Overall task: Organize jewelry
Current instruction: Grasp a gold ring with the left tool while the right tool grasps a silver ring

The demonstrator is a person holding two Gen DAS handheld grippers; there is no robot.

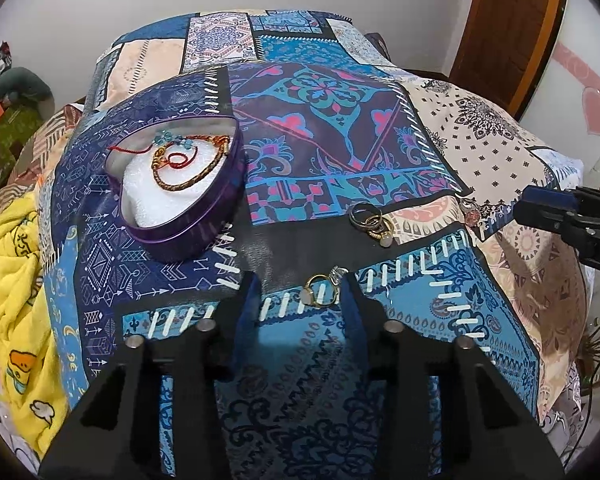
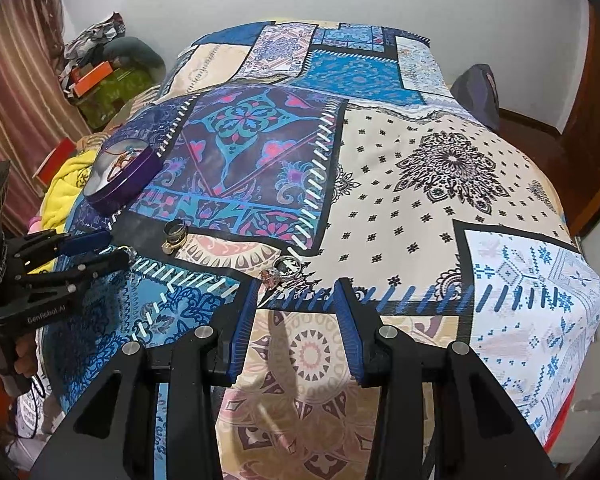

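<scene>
Left wrist view first: the left gripper [image 1: 302, 288] sits low over the patchwork bedspread [image 1: 320, 128], jaws spread wide, and a gold ring with a pale stone [image 1: 319, 290] lies on the cloth between the fingertips, close against the right-hand finger. Whether that finger touches it, I cannot tell. Nothing is clamped. Up and to the left, a purple heart-shaped tin [image 1: 180, 184] stands open, white padding inside, with a gold braided bracelet [image 1: 182, 172], a red cord and some blue beads lying in it. Further out, a small heap of rings [image 1: 370, 220] rests on the dark patch, and a ring with a reddish stone [image 1: 471, 210] lies apart to its right. The right gripper [image 1: 540, 208] shows at the right edge.

Right wrist view: the right gripper [image 2: 298, 292] hovers with jaws wide apart, empty. The ring with the reddish stone [image 2: 278, 270] lies just beyond its left fingertip. The ring heap [image 2: 175, 236] sits further left, the tin [image 2: 120, 174] beyond that, and the left gripper [image 2: 96, 248] reaches in from the left edge, a hand [image 2: 22, 354] on its handle.
</scene>
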